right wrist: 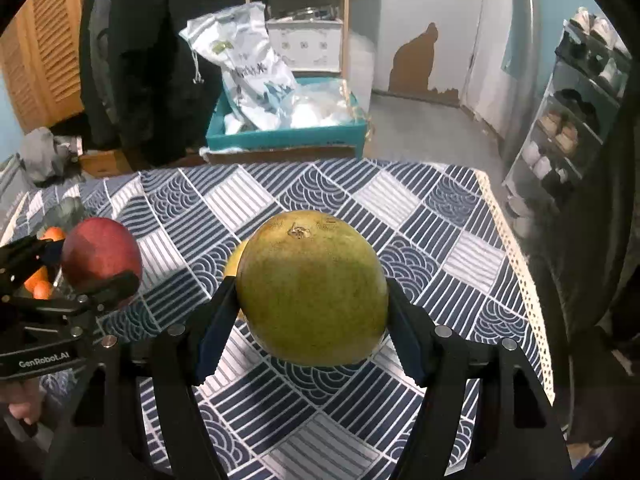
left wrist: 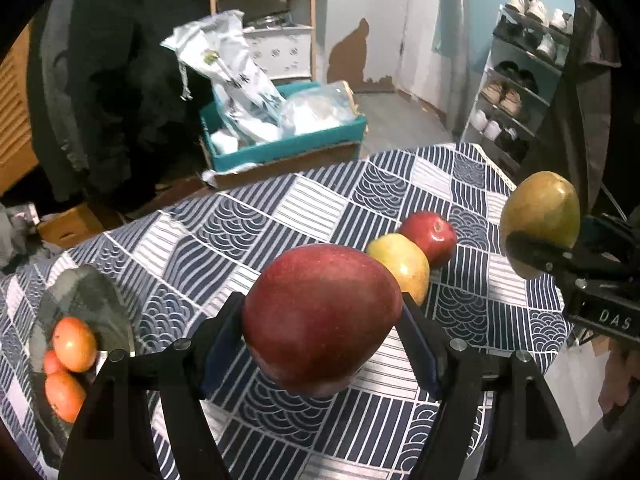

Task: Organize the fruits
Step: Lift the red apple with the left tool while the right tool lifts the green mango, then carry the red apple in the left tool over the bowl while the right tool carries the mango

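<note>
Nearest each lens, both grippers are loaded and lifted off the bench point(left wrist: 320, 208): left gripper point(left wrist: 320, 320) clamps a red apple point(left wrist: 320, 312), right gripper point(right wrist: 312, 312) clamps a green mango point(right wrist: 312, 288). Beyond, a yellow-green mango point(left wrist: 400, 264) touching a second red apple point(left wrist: 430, 234) lies loose on the checked cloth. Leftward, a grey dish point(left wrist: 88, 300) holds three oranges point(left wrist: 74, 344); sorting looks partway, four fruits unplaced.
</note>
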Action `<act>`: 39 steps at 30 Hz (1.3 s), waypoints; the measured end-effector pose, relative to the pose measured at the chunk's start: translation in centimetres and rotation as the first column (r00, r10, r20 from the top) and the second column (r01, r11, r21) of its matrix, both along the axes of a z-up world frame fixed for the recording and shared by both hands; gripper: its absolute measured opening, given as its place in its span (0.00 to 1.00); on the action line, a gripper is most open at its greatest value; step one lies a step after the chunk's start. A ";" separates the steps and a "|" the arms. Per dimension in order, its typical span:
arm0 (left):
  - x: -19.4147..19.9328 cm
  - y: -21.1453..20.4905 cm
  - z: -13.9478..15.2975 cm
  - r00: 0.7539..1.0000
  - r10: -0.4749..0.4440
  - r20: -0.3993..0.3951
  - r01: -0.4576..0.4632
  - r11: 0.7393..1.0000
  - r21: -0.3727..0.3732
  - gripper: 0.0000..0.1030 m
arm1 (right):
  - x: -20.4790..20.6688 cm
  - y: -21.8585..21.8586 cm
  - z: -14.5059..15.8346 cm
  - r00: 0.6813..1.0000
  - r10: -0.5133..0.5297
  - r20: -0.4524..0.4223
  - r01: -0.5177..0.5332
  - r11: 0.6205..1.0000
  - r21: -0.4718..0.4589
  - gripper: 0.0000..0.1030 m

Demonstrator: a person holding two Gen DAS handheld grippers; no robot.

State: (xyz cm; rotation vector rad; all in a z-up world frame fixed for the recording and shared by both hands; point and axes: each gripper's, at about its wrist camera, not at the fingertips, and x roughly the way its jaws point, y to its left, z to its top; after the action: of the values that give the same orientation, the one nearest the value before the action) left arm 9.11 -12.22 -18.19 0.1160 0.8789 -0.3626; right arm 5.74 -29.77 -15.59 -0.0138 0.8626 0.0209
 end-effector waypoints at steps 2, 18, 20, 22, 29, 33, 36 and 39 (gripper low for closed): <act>-0.3 0.6 0.6 1.000 0.011 0.002 -0.011 1.000 -0.012 0.74 | -0.3 0.1 0.9 1.000 0.000 0.015 -0.001 1.000 0.005 0.69; -2.7 3.6 6.3 0.996 0.068 0.060 -0.063 0.995 -0.082 0.74 | -1.9 1.6 5.7 0.994 0.030 0.103 -0.032 0.999 0.017 0.69; -3.0 4.0 6.9 0.995 0.075 0.070 -0.068 0.994 -0.086 0.74 | -2.0 1.9 6.2 0.993 0.036 0.110 -0.038 0.999 0.017 0.69; -3.2 4.3 7.4 0.994 0.084 0.075 -0.078 0.993 -0.087 0.74 | -2.1 2.1 6.6 0.992 0.041 0.118 -0.044 0.999 0.019 0.69; -3.5 5.7 8.6 0.990 0.109 0.094 -0.100 0.990 -0.101 0.74 | -2.3 3.3 8.0 0.988 0.062 0.144 -0.066 0.997 0.025 0.69; -3.6 6.6 8.8 0.987 0.126 0.100 -0.115 0.988 -0.102 0.74 | -2.0 4.3 8.3 0.986 0.079 0.149 -0.085 0.996 0.040 0.69; -3.6 7.3 8.8 0.985 0.141 0.101 -0.132 0.986 -0.099 0.74 | -1.7 5.4 8.4 0.984 0.101 0.149 -0.109 0.993 0.043 0.69; -3.5 8.2 8.9 0.982 0.164 0.095 -0.153 0.982 -0.107 0.74 | -1.3 6.5 8.5 0.982 0.118 0.149 -0.125 0.991 0.040 0.69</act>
State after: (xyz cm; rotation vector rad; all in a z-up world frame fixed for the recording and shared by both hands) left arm 5.60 -3.99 -9.31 -0.0269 0.7607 -0.2481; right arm 4.44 -23.23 -7.13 -0.0218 0.7132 0.1535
